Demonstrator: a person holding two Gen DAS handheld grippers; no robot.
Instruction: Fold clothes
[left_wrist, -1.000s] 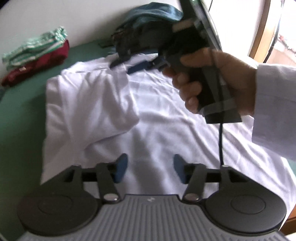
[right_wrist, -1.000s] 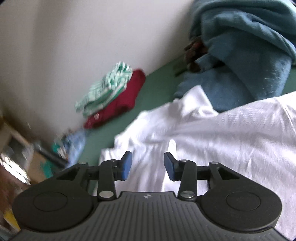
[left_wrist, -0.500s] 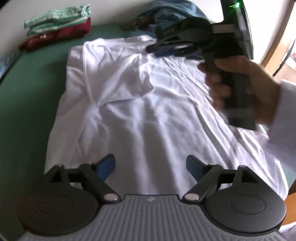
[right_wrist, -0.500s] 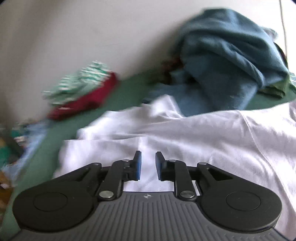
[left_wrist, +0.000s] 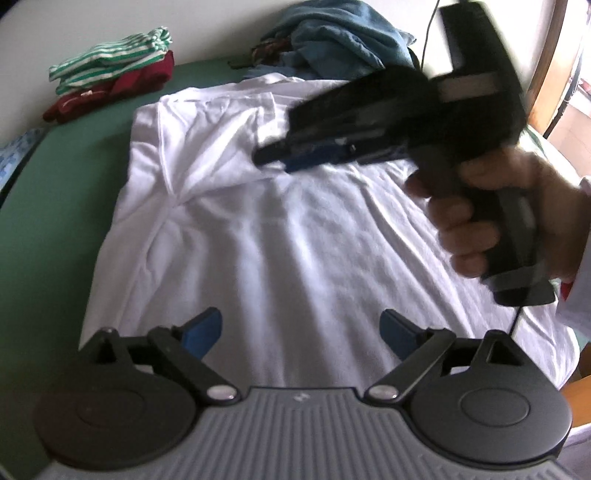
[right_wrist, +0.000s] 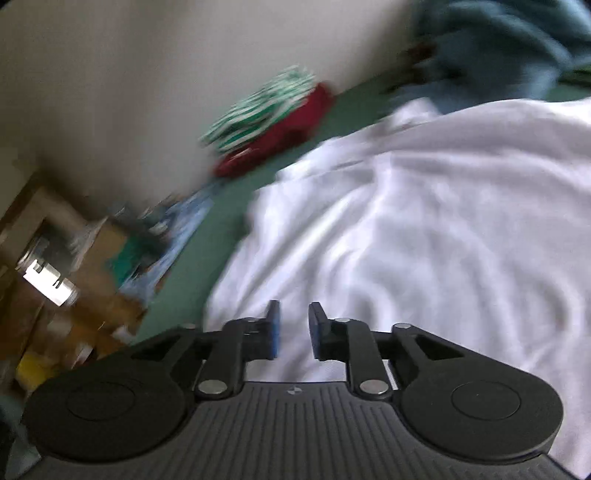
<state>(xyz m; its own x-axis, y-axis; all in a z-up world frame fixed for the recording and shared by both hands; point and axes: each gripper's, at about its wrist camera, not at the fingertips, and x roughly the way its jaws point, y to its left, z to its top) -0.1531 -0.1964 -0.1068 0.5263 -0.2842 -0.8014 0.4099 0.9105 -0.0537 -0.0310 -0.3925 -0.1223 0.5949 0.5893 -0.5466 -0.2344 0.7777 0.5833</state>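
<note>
The left gripper (left_wrist: 300, 332) hangs low over the near hem of the white T-shirt (left_wrist: 288, 236) with its blue pads spread wide and nothing between them, placed, I judge, to take an edge of cloth. The right gripper (right_wrist: 293, 328), held in a hand (left_wrist: 491, 218), is above the shirt's upper part; its pads are close together with a narrow gap and no cloth in it. The shirt lies spread on the green surface (left_wrist: 55, 206), one sleeve (left_wrist: 207, 147) already turned in over the chest, so it looks partly folded. At the far left corner a folded striped garment (left_wrist: 110, 68) sits on a dark red one (left_wrist: 114, 92), likely a finished stack. Behind the collar a loose blue heap (left_wrist: 340, 40) crowds the top edge and could snag a fold made that way
</note>
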